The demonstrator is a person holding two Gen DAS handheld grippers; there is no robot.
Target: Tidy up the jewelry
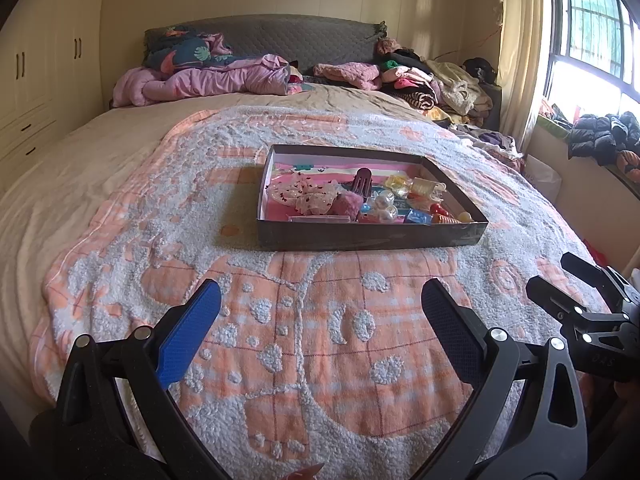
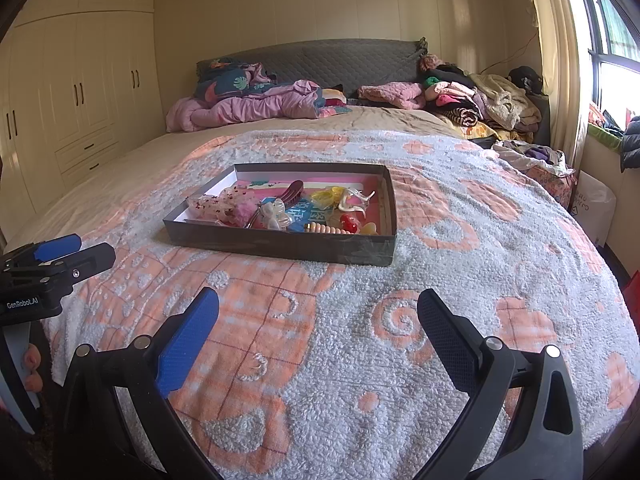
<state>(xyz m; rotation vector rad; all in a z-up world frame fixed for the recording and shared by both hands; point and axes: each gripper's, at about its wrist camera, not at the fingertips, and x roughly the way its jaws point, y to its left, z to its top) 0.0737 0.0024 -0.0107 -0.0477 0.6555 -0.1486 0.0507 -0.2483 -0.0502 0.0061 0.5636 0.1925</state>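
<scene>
A shallow dark box [image 1: 372, 236] [image 2: 280, 246] lies on the orange and white blanket [image 1: 320, 340] [image 2: 460, 280] on the bed. It holds several hair accessories: a sheer bow [image 1: 306, 198] [image 2: 216, 206], a dark red claw clip [image 1: 362, 182] [image 2: 292, 192], a pink pompom [image 1: 346, 205], a yellow clip [image 2: 326, 196] and beaded pieces [image 2: 328, 229]. My left gripper [image 1: 320, 308] is open and empty, above the blanket short of the box. My right gripper [image 2: 318, 316] is open and empty, also short of the box. Each gripper shows at the edge of the other's view.
Pink bedding [image 1: 208, 80] and piles of clothes [image 1: 432, 76] lie by the grey headboard [image 2: 340, 60]. A cream wardrobe [image 2: 80, 100] stands on the left. A window [image 1: 592, 28] with a curtain and more clothes is on the right.
</scene>
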